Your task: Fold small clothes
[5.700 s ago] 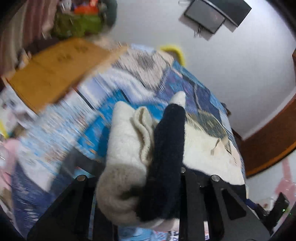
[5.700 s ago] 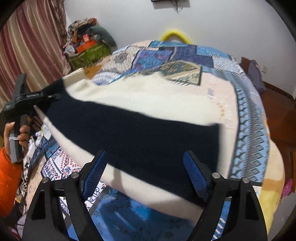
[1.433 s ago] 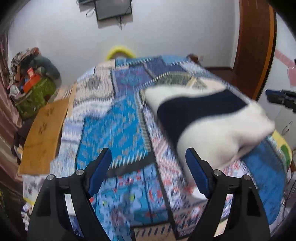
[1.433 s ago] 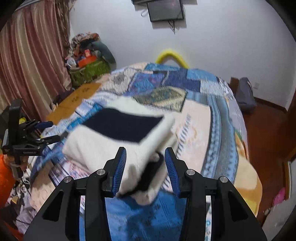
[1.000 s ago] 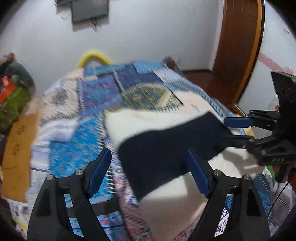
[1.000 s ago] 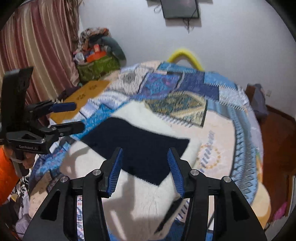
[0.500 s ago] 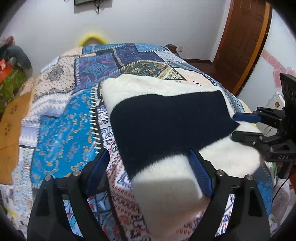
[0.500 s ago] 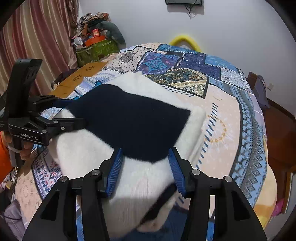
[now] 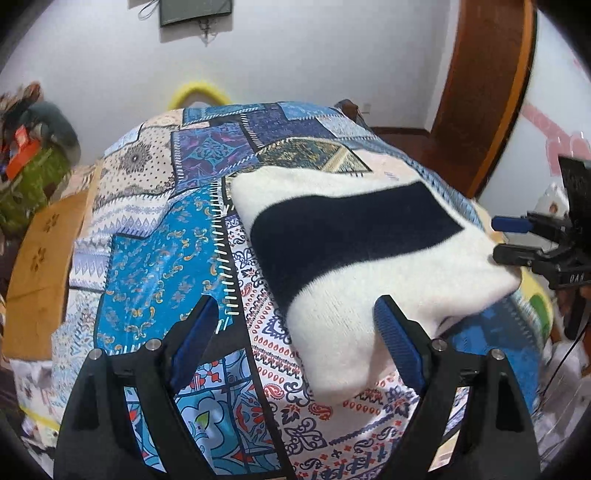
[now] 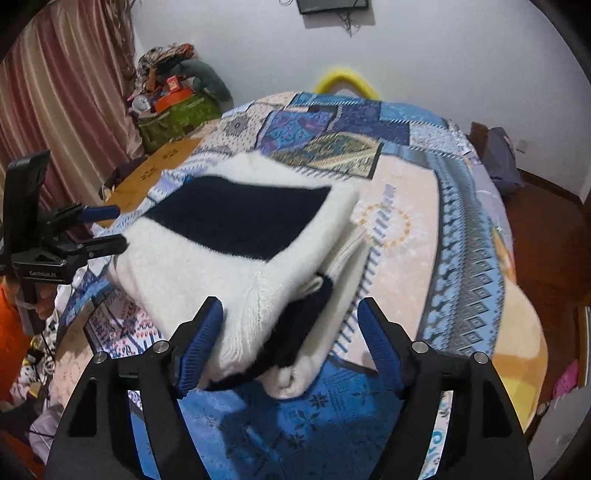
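A white knit sweater with a broad dark navy band lies folded in a thick stack on the patterned bedspread; it also shows in the right wrist view. My left gripper is open and empty, just short of the sweater's near end. My right gripper is open, its jaws on either side of the sweater's layered end without holding it. Each gripper shows in the other's view, the left gripper at the left and the right gripper at the right, both beside the sweater.
A flat cardboard box lies at the bed's left edge. A pile of bags and clothes stands by the curtain. A wooden door is at the right, a wall screen above, a yellow hoop behind the bed.
Both grippers have pulled back a little from the sweater, which lies still on the bed. My right gripper's jaws have opened wider. About a second ago the right gripper was still setting it down.
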{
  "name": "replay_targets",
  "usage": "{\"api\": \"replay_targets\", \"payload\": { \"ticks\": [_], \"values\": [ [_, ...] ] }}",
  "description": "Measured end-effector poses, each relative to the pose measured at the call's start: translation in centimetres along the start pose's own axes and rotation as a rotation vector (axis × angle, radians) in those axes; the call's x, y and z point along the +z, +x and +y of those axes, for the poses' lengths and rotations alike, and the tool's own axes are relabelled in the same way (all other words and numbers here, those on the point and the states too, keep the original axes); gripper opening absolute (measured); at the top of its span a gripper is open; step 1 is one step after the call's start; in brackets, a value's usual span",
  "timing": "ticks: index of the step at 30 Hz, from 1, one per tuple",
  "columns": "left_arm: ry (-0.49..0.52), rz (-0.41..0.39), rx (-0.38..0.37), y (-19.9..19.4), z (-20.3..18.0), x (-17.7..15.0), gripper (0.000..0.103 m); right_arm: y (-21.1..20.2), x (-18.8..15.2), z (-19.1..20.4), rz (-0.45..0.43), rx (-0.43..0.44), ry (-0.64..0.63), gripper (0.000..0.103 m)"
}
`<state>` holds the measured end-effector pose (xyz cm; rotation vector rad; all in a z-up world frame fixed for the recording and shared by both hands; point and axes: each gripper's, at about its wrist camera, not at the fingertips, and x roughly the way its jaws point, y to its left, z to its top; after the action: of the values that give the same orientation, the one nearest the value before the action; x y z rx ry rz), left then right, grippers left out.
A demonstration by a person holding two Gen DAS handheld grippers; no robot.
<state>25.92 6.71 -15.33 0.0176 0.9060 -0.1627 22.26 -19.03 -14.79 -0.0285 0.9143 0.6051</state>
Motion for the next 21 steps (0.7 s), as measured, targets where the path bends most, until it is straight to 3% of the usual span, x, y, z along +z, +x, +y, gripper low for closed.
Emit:
{"api": "replay_targets", "payload": {
  "ticks": [3,6,10,19,21],
  "values": [
    [-0.089,0.037,-0.040,1.1,1.4,0.9,0.087,-0.4,0.6,-0.8,-0.037,-0.008,0.061,0.091],
    [-0.205,0.115,-0.120,3.7,2.9,1.3,0.087,0.8,0.9,-2.0,-0.018,0.041,0.149,0.093],
    [-0.331,0.186,-0.251,6.4,4.0,1.0,0.087,4.4,0.7,-3.6,0.070,0.091,0.249,0.093],
    [-0.386,0.288,-0.370,10.1,3.0,1.3,0.092,8.9,0.7,-4.5,0.126,0.216,0.338,0.092],
    [-0.362,0.282,-0.389,10.1,2.2,1.6,0.083,9.0,0.8,-4.4,0.124,0.235,0.343,0.081]
  ]
}}
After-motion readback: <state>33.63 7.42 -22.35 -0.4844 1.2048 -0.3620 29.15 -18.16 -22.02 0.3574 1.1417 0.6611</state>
